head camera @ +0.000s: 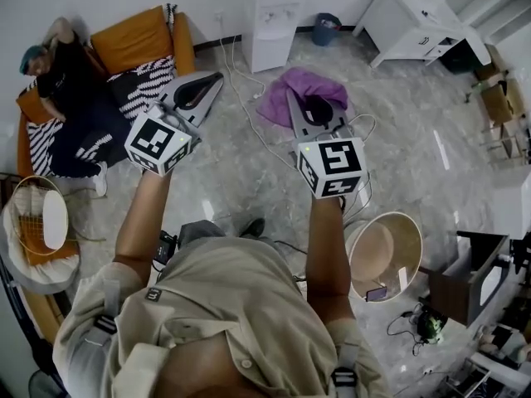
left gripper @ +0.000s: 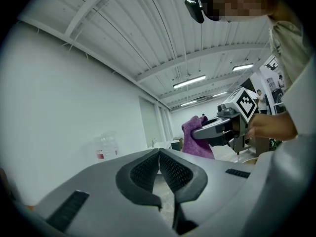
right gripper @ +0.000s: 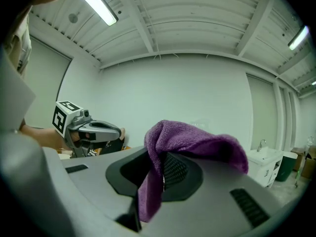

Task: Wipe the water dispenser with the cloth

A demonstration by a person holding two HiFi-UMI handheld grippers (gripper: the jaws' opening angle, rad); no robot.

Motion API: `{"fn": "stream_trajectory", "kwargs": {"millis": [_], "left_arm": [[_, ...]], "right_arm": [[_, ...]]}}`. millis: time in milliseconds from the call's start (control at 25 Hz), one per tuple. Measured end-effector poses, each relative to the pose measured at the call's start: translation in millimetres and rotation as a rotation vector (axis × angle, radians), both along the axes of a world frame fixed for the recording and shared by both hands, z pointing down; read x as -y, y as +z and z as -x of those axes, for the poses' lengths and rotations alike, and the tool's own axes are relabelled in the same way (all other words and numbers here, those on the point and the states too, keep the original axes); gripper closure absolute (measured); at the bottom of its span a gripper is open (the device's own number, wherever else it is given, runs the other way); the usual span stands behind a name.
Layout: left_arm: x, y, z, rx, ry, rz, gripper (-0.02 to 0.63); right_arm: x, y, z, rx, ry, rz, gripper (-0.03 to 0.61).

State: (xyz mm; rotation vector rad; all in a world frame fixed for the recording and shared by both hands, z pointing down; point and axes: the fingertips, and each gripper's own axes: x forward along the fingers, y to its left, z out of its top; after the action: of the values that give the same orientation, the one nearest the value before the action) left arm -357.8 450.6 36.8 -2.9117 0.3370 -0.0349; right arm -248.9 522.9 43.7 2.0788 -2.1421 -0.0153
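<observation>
- Right gripper [right gripper: 163,174] has its fingers [right gripper: 176,169] clenched on the fuzzy purple cloth [right gripper: 197,139]; grip it firmly while approaching the white boxy water dispenser [head camera: 274,15].
- Left gripper [left gripper: 159,154] has its fingers pressed together on nothing; hold it clear.

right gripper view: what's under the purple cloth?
The right tongs: the cloth is pinched between them and drapes over them. One ribbed pad shows beneath; the tips and the other pad are covered.

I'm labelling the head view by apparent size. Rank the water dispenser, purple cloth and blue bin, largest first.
1-2. water dispenser and purple cloth: about alike; the cloth is held nearer the camera, so no firm rank.
3. blue bin: clearly smallest.
</observation>
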Motion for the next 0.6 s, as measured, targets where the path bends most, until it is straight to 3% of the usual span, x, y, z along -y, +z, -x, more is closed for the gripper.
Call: {"fn": "stream_trajectory", "kwargs": {"millis": [320, 600], "left_arm": [[23, 13, -70, 0.030, 0.041, 0.015, 0.600], [98, 28, -120, -0.003, 0.087, 0.039, 0.600]], "right_arm": [[17, 14, -59, 0.006, 0.026, 0.028, 0.517], [72, 34, -100, -0.024, 0.085, 0.080, 0.517]]}}
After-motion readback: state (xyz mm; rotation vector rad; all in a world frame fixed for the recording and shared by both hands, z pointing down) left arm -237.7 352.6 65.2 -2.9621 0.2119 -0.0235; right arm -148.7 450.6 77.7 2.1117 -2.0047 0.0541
